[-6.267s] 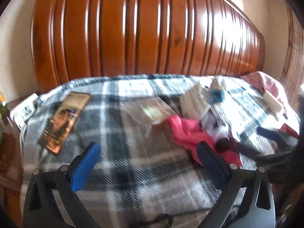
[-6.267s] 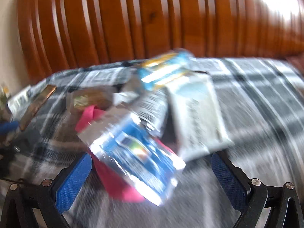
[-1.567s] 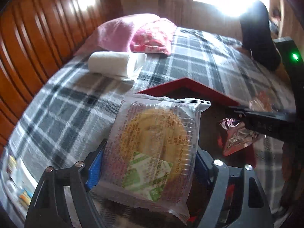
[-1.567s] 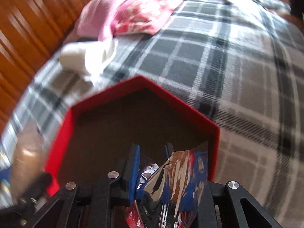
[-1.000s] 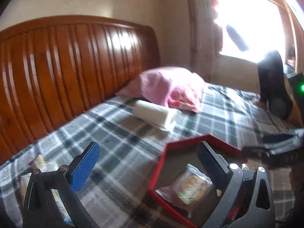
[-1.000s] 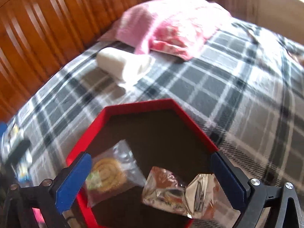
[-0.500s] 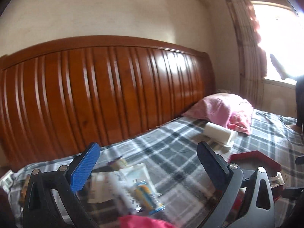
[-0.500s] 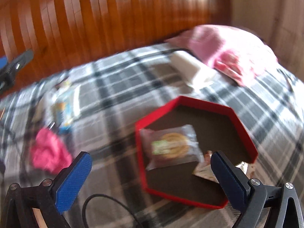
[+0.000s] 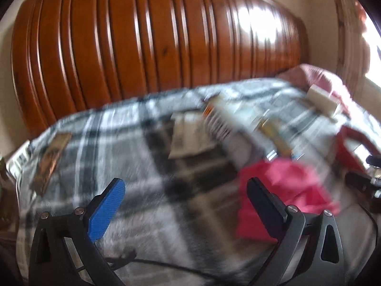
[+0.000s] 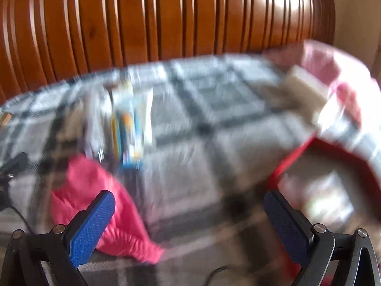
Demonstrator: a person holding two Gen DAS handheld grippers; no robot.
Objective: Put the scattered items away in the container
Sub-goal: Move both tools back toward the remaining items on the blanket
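Both views are blurred by motion. My left gripper (image 9: pixel 185 190) is open and empty above the plaid bed cover. A pink cloth (image 9: pixel 290 183) lies just beyond its right finger. Several packets (image 9: pixel 228 124) lie scattered behind the cloth. A brown packet (image 9: pixel 51 159) lies far left. The red hexagonal tray (image 9: pixel 345 143) is at the right edge. My right gripper (image 10: pixel 188 205) is open and empty. The pink cloth (image 10: pixel 95 190) lies by its left finger, a blue packet (image 10: pixel 128 131) lies beyond, and the red tray (image 10: pixel 293 157) holding a clear packet (image 10: pixel 326 197) is to the right.
A wooden headboard (image 9: pixel 154 43) stands behind the bed. A pink pillow (image 10: pixel 333 66) and a white roll (image 9: pixel 323 100) lie at the far right. A black cable (image 9: pixel 166 262) runs across the cover near me. A nightstand edge shows at far left.
Both grippers have swung left, away from the red tray, toward the scattered packets and pink cloth. The cookie packet and foil packet, let go earlier, stay in the tray.
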